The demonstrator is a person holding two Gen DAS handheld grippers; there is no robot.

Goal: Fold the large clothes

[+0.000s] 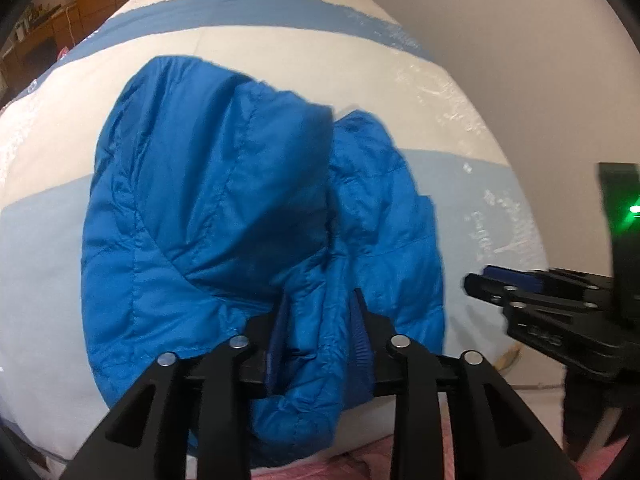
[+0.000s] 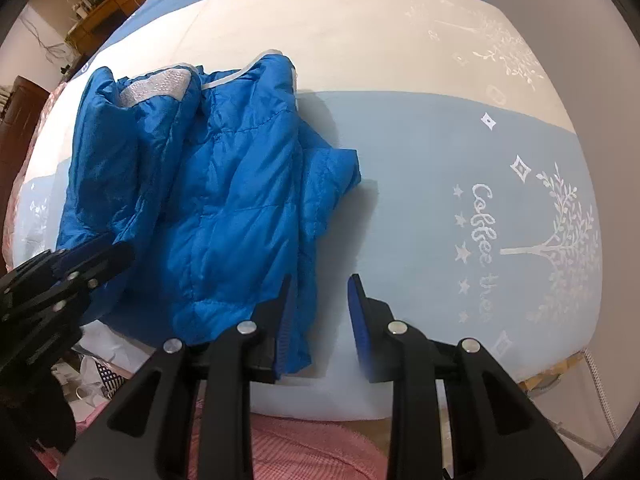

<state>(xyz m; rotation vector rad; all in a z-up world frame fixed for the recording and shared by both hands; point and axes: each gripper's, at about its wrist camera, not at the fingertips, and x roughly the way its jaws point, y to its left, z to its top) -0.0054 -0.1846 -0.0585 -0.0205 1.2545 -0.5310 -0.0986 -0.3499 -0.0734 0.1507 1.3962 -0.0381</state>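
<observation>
A bright blue puffer jacket (image 1: 224,208) lies bunched on the bed, one half folded over the other, with silvery lining (image 2: 156,84) showing at its far end. My left gripper (image 1: 319,298) points down at the jacket's near hem; its jaws stand a little apart and puffy fabric fills the gap between them. From the right wrist view the left gripper (image 2: 112,254) sits over the jacket's (image 2: 224,200) left edge. My right gripper (image 2: 320,278) is open above the bare bedcover just right of the jacket's near corner, nothing between its fingers. It shows at the right edge as the right gripper (image 1: 478,278).
The bedcover (image 2: 420,200) has cream and light-blue bands with white tree and lettering prints. A pink blanket (image 2: 312,448) lies below the near bed edge. Wooden furniture (image 2: 104,0) stands far left, a pale wall to the right, and bags and clutter (image 2: 96,372) lie by the bed's left corner.
</observation>
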